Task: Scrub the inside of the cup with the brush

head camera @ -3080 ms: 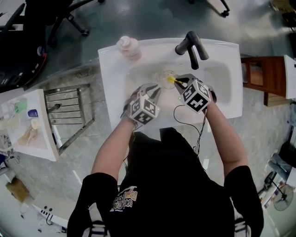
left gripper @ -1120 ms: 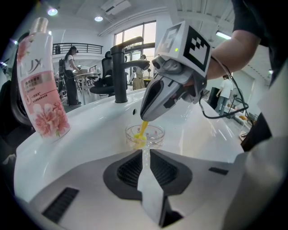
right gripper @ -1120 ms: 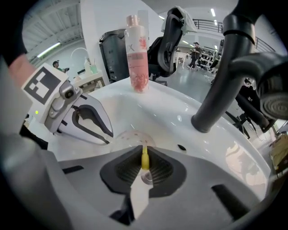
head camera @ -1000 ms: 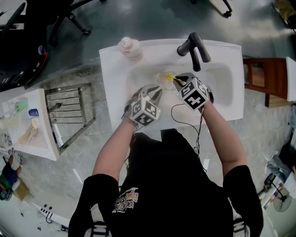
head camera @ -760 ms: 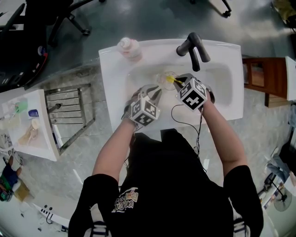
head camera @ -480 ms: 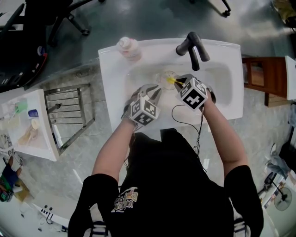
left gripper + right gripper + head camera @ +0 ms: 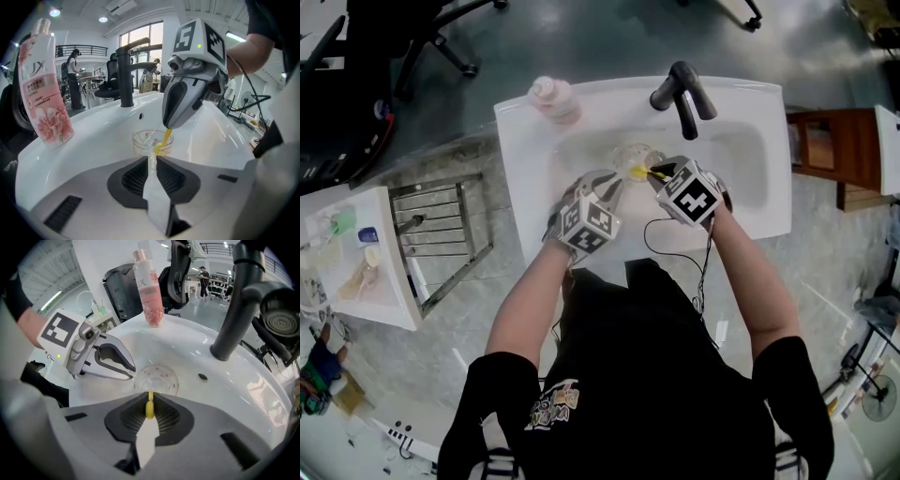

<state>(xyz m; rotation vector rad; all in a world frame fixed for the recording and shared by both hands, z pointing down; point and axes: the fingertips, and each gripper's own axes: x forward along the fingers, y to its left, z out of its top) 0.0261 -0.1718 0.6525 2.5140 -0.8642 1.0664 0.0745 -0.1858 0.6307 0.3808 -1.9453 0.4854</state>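
Note:
A small clear cup stands low in the white sink basin. My left gripper is shut on its near wall, and the rim sits pinched between the jaw tips in the left gripper view, cup. My right gripper is shut on a yellow brush. The brush slants down from the right gripper into the cup's mouth. In the right gripper view the yellow handle lies between the jaws, with the cup just beyond and the left gripper at its left.
A black faucet arches over the basin's back. A pink soap bottle stands on the sink's back left corner. A metal rack and a white tray of small items lie to the left on the floor.
The brush and right gripper have shifted slightly at the cup's mouth. The left gripper keeps the cup in the same spot.

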